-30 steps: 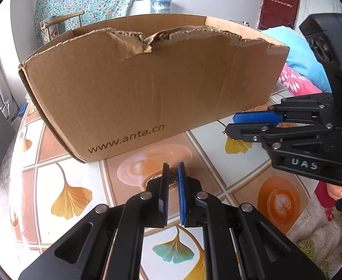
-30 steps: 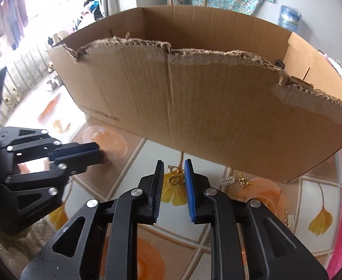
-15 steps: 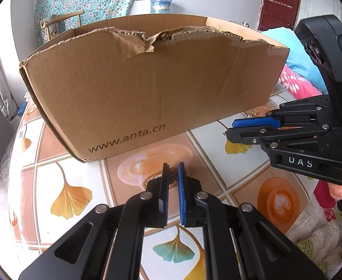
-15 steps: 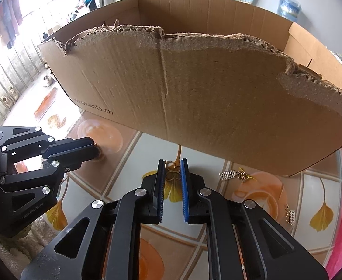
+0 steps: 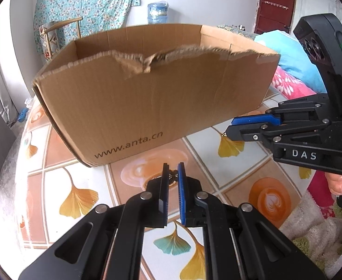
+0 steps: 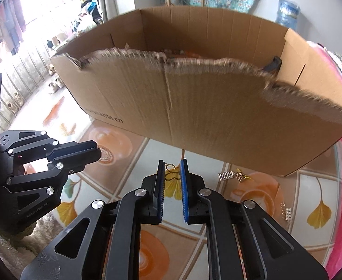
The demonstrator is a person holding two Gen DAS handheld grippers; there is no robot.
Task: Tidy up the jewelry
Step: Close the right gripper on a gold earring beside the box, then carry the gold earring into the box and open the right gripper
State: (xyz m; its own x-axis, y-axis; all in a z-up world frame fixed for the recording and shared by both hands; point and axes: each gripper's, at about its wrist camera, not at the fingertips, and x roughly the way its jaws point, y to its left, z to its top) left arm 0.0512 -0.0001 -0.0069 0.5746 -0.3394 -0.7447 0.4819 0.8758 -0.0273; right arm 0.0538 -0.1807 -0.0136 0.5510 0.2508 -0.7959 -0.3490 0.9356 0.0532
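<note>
Two light, snag-prone trinkets sit pinched at my fingertips, a dark filigree piece (image 5: 172,176) in my left claw (image 5: 171,175) and a gold wire earring (image 6: 171,172) in my right claw (image 6: 172,172), both nearly closed, near the cardboard box (image 5: 147,98).

Left wrist view looked forward and down along own tool (image 5: 172,175), close above bench (image 5: 252,175), box (image 5: 147,98) ahead. Right wrist view likewise, from box's other end (image 6: 217,107). Both shared box, bench; each caught other tool at edge.
</note>
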